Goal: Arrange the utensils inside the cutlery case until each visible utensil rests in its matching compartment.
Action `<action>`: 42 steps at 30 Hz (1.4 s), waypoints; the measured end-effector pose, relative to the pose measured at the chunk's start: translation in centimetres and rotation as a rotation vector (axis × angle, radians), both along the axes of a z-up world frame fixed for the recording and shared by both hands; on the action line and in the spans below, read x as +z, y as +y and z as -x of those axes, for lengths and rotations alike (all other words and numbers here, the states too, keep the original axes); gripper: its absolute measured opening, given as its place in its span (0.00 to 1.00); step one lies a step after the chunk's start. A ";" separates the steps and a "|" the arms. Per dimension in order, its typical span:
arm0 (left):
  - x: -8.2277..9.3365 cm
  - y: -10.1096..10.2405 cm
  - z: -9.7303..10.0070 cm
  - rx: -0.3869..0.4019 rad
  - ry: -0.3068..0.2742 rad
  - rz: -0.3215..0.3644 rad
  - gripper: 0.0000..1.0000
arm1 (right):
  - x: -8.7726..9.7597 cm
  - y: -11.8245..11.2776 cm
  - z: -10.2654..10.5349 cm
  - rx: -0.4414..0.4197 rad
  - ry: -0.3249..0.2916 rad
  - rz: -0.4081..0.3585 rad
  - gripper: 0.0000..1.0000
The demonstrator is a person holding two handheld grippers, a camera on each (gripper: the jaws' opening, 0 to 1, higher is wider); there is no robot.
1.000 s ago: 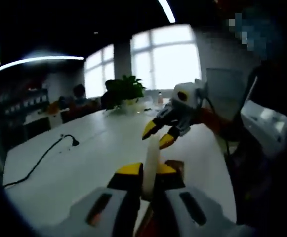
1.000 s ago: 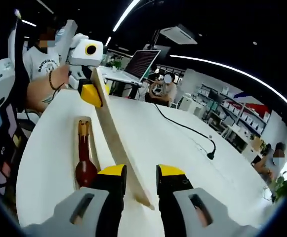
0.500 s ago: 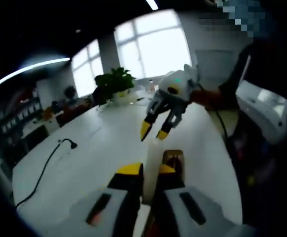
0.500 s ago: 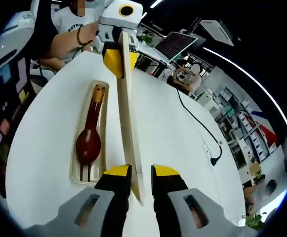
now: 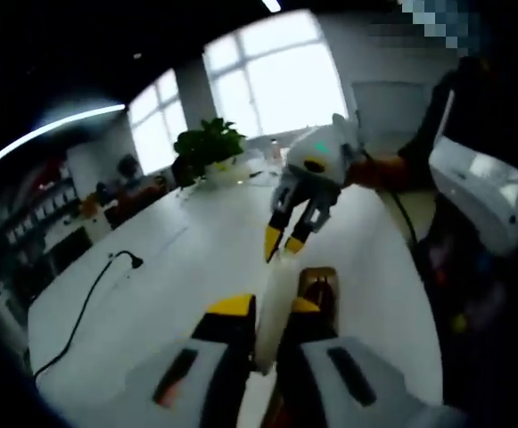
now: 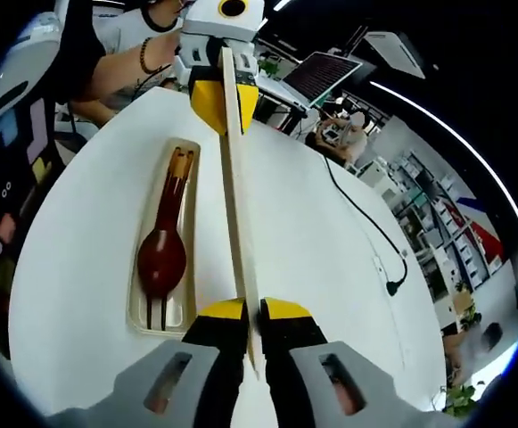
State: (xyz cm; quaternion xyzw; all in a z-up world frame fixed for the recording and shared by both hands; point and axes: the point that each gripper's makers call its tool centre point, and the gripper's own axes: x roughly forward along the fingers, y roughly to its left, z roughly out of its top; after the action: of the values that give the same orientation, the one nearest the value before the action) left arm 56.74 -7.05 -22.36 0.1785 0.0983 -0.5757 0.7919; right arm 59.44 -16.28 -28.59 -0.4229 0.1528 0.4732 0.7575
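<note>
Holding the pale lid [image 6: 237, 187] of the cutlery case between them, the two claws grip it edge-on at opposite ends, so it hangs as a thin slat above the white table [image 6: 312, 267]. The right claw [image 6: 251, 311] has its yellow-tipped jaws pressed together on the near end; the left claw [image 6: 224, 96] pinches the far end, near the table's far edge where a person sits. In the left gripper view the same lid [image 5: 275, 299] rises between that view's own jaws [image 5: 265, 308], and the right claw [image 5: 286, 242] meets it from the far side. Carrying it with both claws likely keeps the long, light piece level and clear of what lies below, probably so it can be set back over the tray or laid aside.

Beside the lid, towards the table's left edge in the right gripper view, the open case tray [image 6: 137, 308] rests flat on the table. In it lie a dark red spoon [image 6: 160, 259] and what look like chopsticks [image 6: 168, 214], lengthwise in the one long compartment.

Writing shows faintly on the person's shirt, too cut off to read; no other labels are legible.
</note>
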 end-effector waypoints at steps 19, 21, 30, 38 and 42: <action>1.4 1.8 -1.7 0.205 0.414 0.342 0.27 | 2.4 -2.4 -1.7 -0.152 -0.076 -0.108 0.03; 2.3 1.7 -1.4 0.180 0.510 0.447 0.34 | 2.9 -2.6 -1.8 -0.162 -0.113 -0.105 0.03; 3.2 1.5 -1.2 0.112 0.802 0.670 0.37 | 4.9 -4.3 -2.1 -0.235 -0.305 -0.041 0.03; 5.1 1.0 -0.9 -0.009 1.001 0.875 0.46 | 5.9 -5.2 -1.6 -0.280 -0.376 -0.021 0.03; 5.7 0.7 -1.5 -0.005 1.068 0.948 0.57 | 6.7 -5.6 -1.5 -0.302 -0.461 0.015 0.03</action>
State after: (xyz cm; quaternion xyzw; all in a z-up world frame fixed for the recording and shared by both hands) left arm 58.22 -6.37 -16.70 -0.4911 0.2114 -0.5669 0.6267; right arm 60.94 -21.91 -21.85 -0.4974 0.0415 0.2450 0.8311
